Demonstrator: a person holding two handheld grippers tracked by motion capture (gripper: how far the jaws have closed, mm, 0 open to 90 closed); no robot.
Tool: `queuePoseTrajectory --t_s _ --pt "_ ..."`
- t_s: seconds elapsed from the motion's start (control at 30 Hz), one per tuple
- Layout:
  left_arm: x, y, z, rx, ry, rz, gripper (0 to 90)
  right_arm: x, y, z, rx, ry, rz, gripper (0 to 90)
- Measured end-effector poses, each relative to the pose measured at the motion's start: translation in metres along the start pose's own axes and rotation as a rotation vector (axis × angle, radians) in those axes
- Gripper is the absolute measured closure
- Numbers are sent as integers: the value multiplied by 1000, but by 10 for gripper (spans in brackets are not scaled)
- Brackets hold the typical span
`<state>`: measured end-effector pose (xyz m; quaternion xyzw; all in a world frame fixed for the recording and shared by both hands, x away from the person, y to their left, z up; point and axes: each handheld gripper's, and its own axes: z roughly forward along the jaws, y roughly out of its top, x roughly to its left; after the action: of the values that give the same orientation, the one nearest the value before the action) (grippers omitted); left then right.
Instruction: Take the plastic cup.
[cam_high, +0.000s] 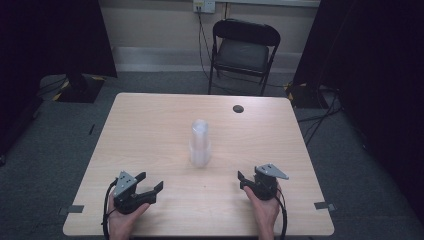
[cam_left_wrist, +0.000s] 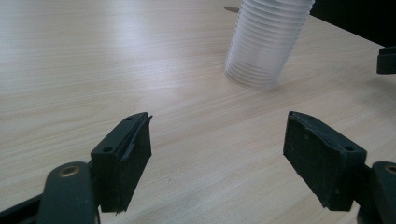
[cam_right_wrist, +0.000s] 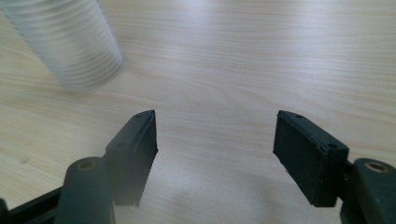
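The cup stack (cam_high: 200, 143) stands upright mid-table, ahead of and between the left gripper (cam_high: 150, 183) and right gripper (cam_high: 241, 180), about equally near both; both jaws apart, empty.

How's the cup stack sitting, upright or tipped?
Upright. The cup stack stands on its wide end mid-table, rising straight, untouched; both grippers sit apart from it near the table's front edge.

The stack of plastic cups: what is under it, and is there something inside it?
The stack of cups stands mouth-down directly on the bare wooden table; nothing else lies beneath its rim. Whether anything sits inside cannot be seen: the nested, cloudy walls cover it.
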<state>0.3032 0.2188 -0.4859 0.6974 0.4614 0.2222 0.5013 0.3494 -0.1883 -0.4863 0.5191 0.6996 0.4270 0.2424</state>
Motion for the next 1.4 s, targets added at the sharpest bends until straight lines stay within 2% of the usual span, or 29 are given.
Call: queuePoseTrajectory --t_s 0.1,0.13,0.3,0.33,0.4,0.47,0.67,0.8,0.9,1.0,1.17,1.23,1.4 --pt "0 0 1 1 -5 -10 234 0 -1 -1 -3 19 12 322" --pt "0 0 2 9 -7 -20 234 0 -2 -2 -12 44 20 329" --pt "1 -1 3 21 -21 -41 223 4 -2 -3 -16 72 26 338" --pt "2 -1 3 31 -24 -35 223 6 -2 -3 -20 93 24 342" --pt "1 -1 3 31 -25 -33 222 7 -1 -4 -21 101 25 345" --pt "0 -1 3 22 -36 -45 213 9 -1 -4 -23 120 25 349" --pt "-1 1 1 21 -54 -22 176 18 0 -4 -19 158 10 356" --pt "0 2 -1 14 -63 -23 183 26 7 -4 -22 168 -23 352" --pt "0 4 -2 16 -65 -15 187 30 9 -4 -30 187 -28 351" --pt "-2 4 -1 14 -70 -11 187 37 15 -4 -39 208 -49 334" --pt "-7 5 2 18 -78 -3 182 43 21 -2 -37 217 -71 315" --pt "-8 5 3 22 -77 1 182 46 25 0 -40 238 -80 314" --pt "-11 5 5 27 -81 13 182 53 34 0 -52 248 -111 306"
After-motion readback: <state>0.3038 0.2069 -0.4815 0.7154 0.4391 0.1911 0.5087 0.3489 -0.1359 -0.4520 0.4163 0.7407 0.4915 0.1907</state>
